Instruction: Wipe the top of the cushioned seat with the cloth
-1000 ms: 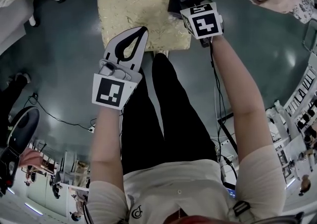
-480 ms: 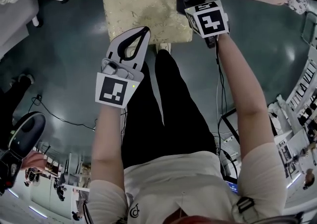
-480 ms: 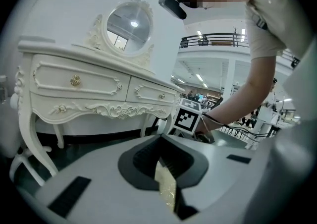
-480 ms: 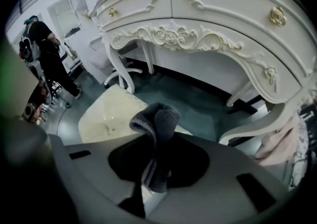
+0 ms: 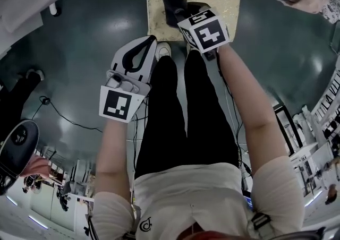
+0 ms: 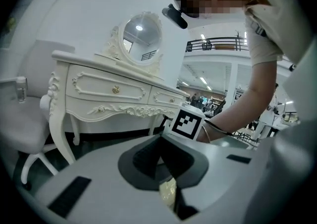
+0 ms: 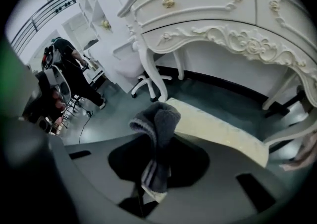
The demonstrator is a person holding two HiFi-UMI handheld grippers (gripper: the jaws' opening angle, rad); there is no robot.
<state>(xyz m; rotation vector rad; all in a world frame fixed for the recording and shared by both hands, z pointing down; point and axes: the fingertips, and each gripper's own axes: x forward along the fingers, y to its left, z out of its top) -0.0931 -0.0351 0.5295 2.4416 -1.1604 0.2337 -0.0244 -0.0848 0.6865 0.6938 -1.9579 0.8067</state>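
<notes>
Sliding left, the right gripper (image 5: 183, 16) pinches the grey cloth (image 5: 171, 4) over the cushioned seat (image 5: 218, 0), ready to wipe; left gripper (image 5: 151, 41) closed, empty.

1. I am carrying the right gripper (image 5: 179, 15) leftward across the seat (image 5: 220, 0): it was at the seat's right edge and is now sitting over the left half.
2. The cloth (image 5: 172, 5) is travelling with it, now showing against the seat's top instead of its right side.
3. I am drawing the left gripper (image 5: 150, 42) back off the seat's front edge; it is now hanging over the floor (image 5: 90, 48) beside the front left corner.
</notes>
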